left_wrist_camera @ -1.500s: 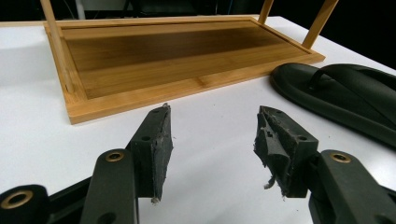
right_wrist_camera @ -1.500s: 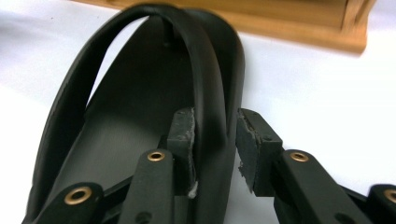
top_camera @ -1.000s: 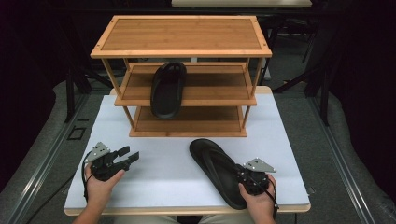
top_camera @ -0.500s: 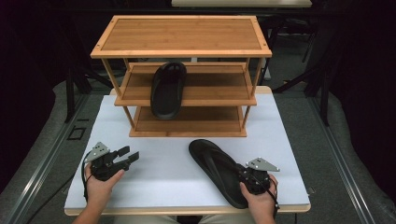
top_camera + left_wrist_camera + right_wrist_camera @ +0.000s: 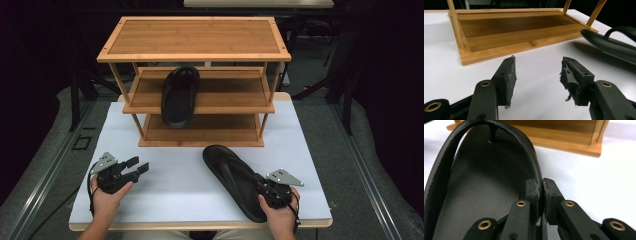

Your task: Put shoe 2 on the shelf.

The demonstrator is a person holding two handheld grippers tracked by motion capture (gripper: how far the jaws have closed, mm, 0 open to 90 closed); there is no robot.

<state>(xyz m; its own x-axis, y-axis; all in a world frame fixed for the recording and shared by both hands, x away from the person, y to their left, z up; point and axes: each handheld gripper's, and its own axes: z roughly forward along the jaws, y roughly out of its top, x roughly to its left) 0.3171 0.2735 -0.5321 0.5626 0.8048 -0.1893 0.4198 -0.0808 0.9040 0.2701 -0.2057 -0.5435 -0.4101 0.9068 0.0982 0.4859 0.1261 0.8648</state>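
Black flip-flop (image 5: 235,182) lies flat on bench (image 5: 170,195), long axis diagonal, toe toward shoe rack (image 5: 195,75), heel rim pinched by right gripper (image 5: 267,192) fingers; left gripper (image 5: 141,167) fingers wide, empty.

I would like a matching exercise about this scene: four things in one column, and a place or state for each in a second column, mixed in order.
Things:
1. sandal on the table
2. sandal on the rack
3. left gripper
4. top shelf

Places or states:
A. bare wood, nothing on it
B. lies on the middle shelf
C. jaws apart, nothing between them
D. its edge is pinched by the right gripper

Pairs: 1-D, 2-B, 3-C, 4-A
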